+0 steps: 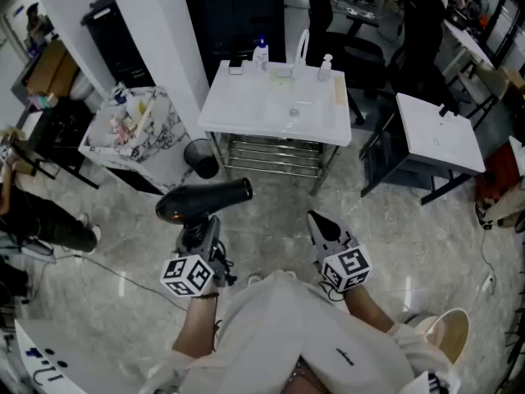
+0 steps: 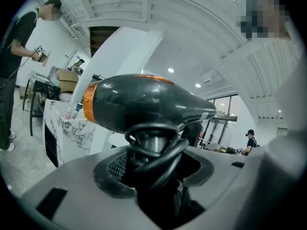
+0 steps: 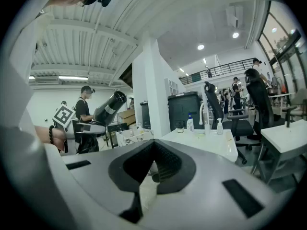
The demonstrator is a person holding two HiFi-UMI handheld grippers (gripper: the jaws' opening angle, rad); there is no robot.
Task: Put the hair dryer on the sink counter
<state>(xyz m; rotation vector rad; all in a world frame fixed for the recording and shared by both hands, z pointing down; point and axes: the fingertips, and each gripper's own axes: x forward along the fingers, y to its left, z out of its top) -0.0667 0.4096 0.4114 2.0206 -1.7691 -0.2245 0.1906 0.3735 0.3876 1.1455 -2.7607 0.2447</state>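
A black hair dryer (image 1: 205, 199) with an orange ring at its back end is held level above the floor, nozzle to the right. My left gripper (image 1: 201, 230) is shut on its handle, with the cord looped round the handle between the jaws (image 2: 153, 147). In the left gripper view the hair dryer's body (image 2: 144, 102) fills the middle. The white sink counter (image 1: 238, 109) stands a little ahead, with a basin and a faucet (image 1: 301, 46). My right gripper (image 1: 321, 224) hangs to the right, shut and empty (image 3: 153, 145); it sees the hair dryer (image 3: 109, 107) and the counter (image 3: 211, 140).
A bottle (image 1: 261, 53) and a soap dispenser (image 1: 326, 66) stand at the counter's back edge. A metal rack (image 1: 271, 154) sits under it, a black bin (image 1: 201, 156) beside it. A cluttered marble-pattern cart (image 1: 131, 130) is left, a white desk (image 1: 439, 134) right, a person (image 1: 41, 220) at far left.
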